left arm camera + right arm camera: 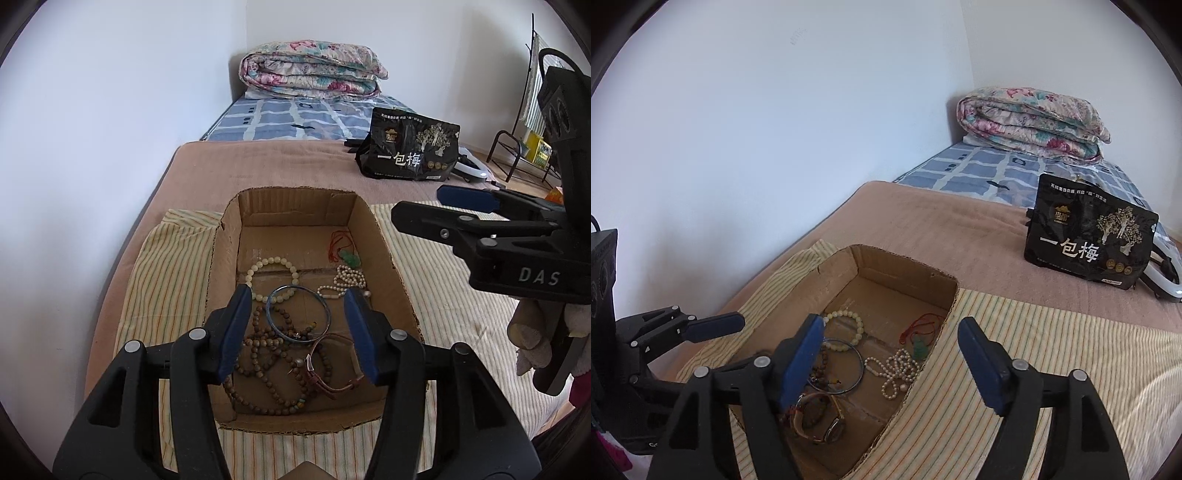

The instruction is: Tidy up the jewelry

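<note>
Cardboard tray (400,273), shallow and open-topped, sits on a striped yellow cloth (166,266) under both claws; all the jewelry lies loose on its floor.

Left gripper (298,332): jaws parted, nothing between the pads, hovering over the near half of the tray. Right gripper (892,354): jaws spread wider, empty too, its left finger over the tray and its right finger over the cloth beyond the tray's right wall.

Nearest the left claw, below its fingertips: long brown wooden bead strand (266,369), heaped in loops, and a brown leather-strap wristwatch (321,373) lying across it. Strand looks light and limp and will likely drag its tangle along; best pinched on a free outer loop. Watch is stiffer at the case, so take the strap just beside it.

Between the left fingertips: thin round metal bangle (297,314), resting partly on the beads. Rigid, smooth, probably slippery; grip across the rim where it clears the beads.

Just past the tips: cream round-bead bracelet (273,269) to the left, white pearl strand (347,280) bunched to the right. Both soft, light.

Farthest, right rear of the tray: green jade-like pendant on red cord (349,258). Likely brittle; lift by the cord.

Well beyond the tray, a black snack pouch (410,147).
</note>
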Demonstrator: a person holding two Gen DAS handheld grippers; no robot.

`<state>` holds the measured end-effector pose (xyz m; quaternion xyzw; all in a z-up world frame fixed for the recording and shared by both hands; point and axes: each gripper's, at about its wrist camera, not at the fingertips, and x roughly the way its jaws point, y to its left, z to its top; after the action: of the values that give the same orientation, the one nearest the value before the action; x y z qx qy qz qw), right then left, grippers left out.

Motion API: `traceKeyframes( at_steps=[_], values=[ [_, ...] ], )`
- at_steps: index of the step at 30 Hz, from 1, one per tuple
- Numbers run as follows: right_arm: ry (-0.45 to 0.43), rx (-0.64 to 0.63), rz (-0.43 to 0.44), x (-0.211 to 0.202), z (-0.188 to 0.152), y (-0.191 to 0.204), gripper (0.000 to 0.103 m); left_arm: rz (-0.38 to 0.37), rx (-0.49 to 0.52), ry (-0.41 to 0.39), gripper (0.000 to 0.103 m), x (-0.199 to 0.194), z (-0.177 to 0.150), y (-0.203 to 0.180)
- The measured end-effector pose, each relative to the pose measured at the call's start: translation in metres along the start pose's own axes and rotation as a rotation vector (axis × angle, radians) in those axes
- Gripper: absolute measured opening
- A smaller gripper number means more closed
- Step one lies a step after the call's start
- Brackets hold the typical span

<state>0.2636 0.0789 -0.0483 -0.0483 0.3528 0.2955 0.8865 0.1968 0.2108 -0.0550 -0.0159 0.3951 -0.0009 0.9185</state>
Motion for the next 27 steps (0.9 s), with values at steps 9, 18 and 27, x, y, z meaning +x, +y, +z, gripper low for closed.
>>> traceKeyframes(
  at_steps=[9,18,27],
  values=[
    [-0.01,-0.001,-0.018,-0.005,0.0,-0.001,0.087,0.007,-0.007,-0.01,0.057,-0.004,0.001,-0.001],
    [-0.034,0.0,-0.027,-0.024,0.002,-0.003,0.087,0.019,-0.004,-0.038,0.057,-0.02,0.003,-0.007],
    [-0.071,-0.017,-0.054,-0.059,0.0,-0.002,0.091,0.036,0.007,-0.077,0.057,-0.047,-0.003,-0.019]
  ],
)
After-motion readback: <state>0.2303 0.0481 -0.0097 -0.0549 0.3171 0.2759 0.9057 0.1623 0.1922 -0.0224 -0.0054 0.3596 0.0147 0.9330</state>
